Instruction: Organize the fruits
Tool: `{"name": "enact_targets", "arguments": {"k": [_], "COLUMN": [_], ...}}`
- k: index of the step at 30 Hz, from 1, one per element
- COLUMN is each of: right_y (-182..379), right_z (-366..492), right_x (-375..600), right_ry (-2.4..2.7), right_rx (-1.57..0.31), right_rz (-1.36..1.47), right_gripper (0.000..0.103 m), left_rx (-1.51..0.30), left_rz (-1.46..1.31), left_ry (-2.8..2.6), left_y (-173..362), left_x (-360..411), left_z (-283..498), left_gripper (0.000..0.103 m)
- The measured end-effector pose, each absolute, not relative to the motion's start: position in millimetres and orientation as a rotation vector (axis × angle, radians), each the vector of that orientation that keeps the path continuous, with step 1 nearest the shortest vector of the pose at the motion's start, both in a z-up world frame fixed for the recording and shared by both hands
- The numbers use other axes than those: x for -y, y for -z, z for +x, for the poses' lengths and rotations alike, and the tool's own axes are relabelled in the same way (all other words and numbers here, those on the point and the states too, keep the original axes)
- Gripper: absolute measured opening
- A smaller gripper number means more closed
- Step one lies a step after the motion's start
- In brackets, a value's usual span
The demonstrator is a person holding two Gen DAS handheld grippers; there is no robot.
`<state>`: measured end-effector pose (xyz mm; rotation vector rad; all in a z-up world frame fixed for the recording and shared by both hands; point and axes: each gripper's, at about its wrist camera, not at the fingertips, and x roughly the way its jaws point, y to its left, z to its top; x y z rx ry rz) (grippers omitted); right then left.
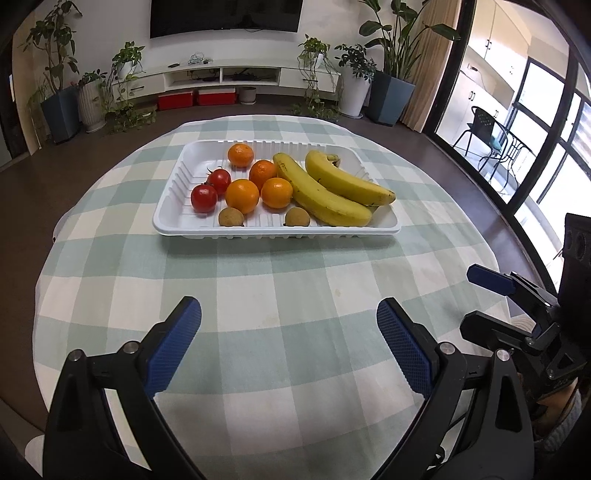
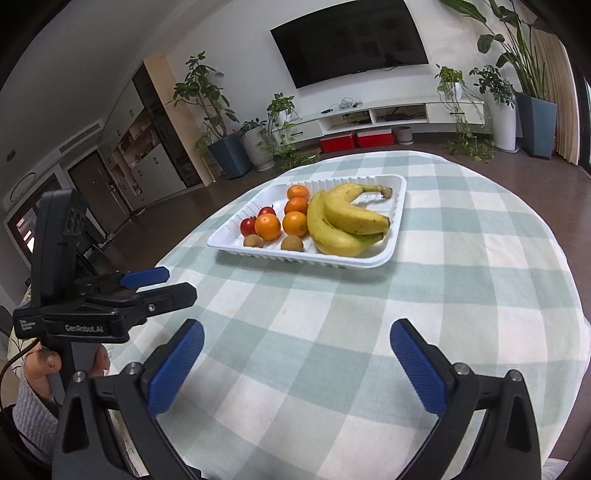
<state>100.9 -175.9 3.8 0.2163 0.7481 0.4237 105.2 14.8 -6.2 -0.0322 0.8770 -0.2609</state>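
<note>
A round bench (image 1: 295,295) under a pale green and white checked cloth carries a white ribbed tray (image 1: 275,230), set toward its far half. In the tray lie two bananas (image 1: 325,195), side by side on the right with their curved backs touching, four oranges (image 1: 242,195) clustered in the middle, two red tomatoes (image 1: 204,198) at the left touching each other, and two small brown round fruits (image 1: 231,217) along the near wall, one beside the front orange and the other (image 1: 297,216) just beside the nearer banana. All the fruit sits inside the tray; none lies on the cloth. The left claw (image 1: 289,317) hangs over the bare near part of the cloth, well apart from the tray, its blue-padded fingers (image 1: 175,343) spread wide with nothing between them. The right claw (image 2: 296,334) is likewise held over the near cloth, jaws at full spread and empty, its blue pads (image 2: 417,369) clear of everything. Each claw shows in the other's view: the right one at the right edge of the left wrist view, the left one at the left edge of the right wrist view, with a hand (image 2: 44,365) in a grey knit sleeve gripping its handle. Behind the bench stand potted plants (image 1: 59,74), a low white media shelf (image 1: 236,75) and a wall-mounted television (image 1: 225,16)
</note>
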Motion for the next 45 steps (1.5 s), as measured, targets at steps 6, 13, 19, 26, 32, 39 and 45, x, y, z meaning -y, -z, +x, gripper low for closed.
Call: {"name": "enact_targets", "arguments": {"k": [6,13,19,26,32,39,45], "right_y": [5,8,8,8,8,10,10], "right_z": [94,92,90,88,87,87,86], "right_x": [173,174,174,174,174,174,173], "right_ry": [-0.422,-0.419,-0.421,-0.427,-0.426,-0.429,-0.431], "right_rx": [-0.758,-0.758,-0.756,-0.754,-0.752,-0.754,-0.754], "right_rz": [0.203,0.206,0.212,0.216,0.214,0.216,0.218], "right_gripper": [0.103,0.103,0.103,0.103,0.103,0.103,0.103], "left_rx": [-0.85,-0.833,-0.822,-0.799,-0.788,-0.772,-0.759], "left_rz": [-0.008,-0.018,-0.023,-0.024,-0.017,-0.033,-0.025], "left_ry": [0.257,0.259,0.221,0.207,0.19,0.204,0.185], "left_y": [1,-5,-8,-13,-15,-18,-20], "left_x": [-5,2,1,1,2,2,5], "left_z": [94,86,84,82,79,77,75], "left_gripper": [0.097,0.097,0.097,0.097,0.097,0.097,0.097]}}
